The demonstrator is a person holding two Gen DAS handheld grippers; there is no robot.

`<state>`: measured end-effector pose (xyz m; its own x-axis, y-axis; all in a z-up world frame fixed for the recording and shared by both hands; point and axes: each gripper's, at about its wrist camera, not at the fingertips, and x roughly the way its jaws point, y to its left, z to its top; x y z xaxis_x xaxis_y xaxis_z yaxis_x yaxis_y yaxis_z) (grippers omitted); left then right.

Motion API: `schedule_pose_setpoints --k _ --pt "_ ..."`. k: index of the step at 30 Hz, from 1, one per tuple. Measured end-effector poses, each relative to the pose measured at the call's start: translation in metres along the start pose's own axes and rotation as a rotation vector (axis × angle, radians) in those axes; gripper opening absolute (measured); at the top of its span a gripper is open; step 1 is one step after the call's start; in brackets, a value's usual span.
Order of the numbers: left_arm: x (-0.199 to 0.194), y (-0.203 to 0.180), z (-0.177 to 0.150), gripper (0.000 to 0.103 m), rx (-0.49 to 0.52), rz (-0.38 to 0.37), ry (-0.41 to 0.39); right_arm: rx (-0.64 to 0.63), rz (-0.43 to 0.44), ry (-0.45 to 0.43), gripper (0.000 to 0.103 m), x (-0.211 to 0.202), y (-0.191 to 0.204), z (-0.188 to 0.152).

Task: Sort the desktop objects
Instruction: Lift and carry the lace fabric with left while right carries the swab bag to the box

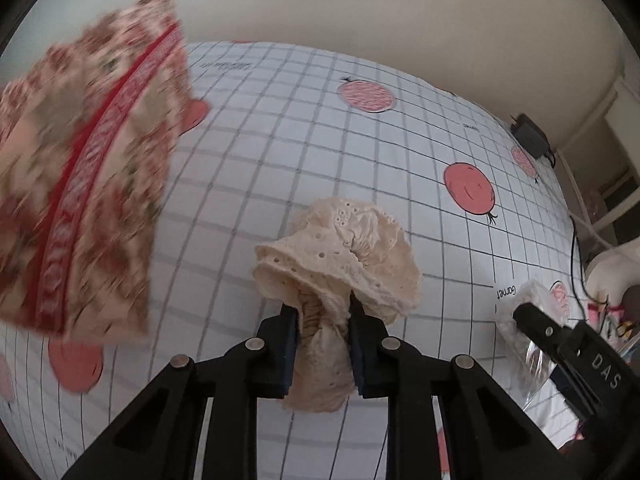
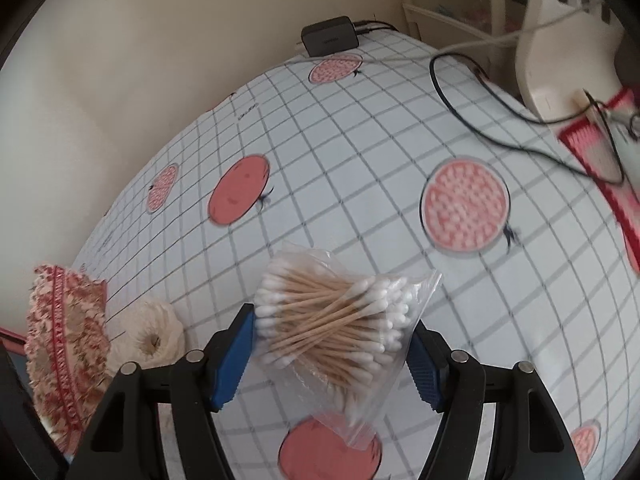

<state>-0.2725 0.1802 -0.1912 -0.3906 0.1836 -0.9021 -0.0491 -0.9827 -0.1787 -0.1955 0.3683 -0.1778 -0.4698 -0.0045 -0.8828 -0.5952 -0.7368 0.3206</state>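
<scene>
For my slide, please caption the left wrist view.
Left gripper clamps a cream lace scrunchie above the checked tablecloth.

My left gripper (image 1: 324, 320) has matt black plastic arms, and beside its blue pads sits a soft cream lace scrunchie (image 1: 340, 248). The cotton swabs (image 2: 332, 320) have wooden sticks inside a glossy clear plastic bag (image 2: 416, 292) above the smooth printed tablecloth (image 2: 360, 152).
</scene>
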Motion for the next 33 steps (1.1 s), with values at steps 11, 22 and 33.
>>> schedule_pose_setpoints --k 11,22,33 --pt "-0.063 0.004 0.004 0.023 0.0 -0.072 -0.124 -0.018 0.097 -0.094 0.072 -0.058 0.018 -0.013" --pt "-0.096 0.008 0.005 0.023 0.018 -0.122 -0.2 -0.042 0.149 -0.171 0.072 -0.081 0.035 -0.01" --pt "-0.107 0.033 0.009 0.023 -0.088 -0.136 -0.263 -0.073 0.239 -0.24 0.072 -0.093 0.052 -0.017"
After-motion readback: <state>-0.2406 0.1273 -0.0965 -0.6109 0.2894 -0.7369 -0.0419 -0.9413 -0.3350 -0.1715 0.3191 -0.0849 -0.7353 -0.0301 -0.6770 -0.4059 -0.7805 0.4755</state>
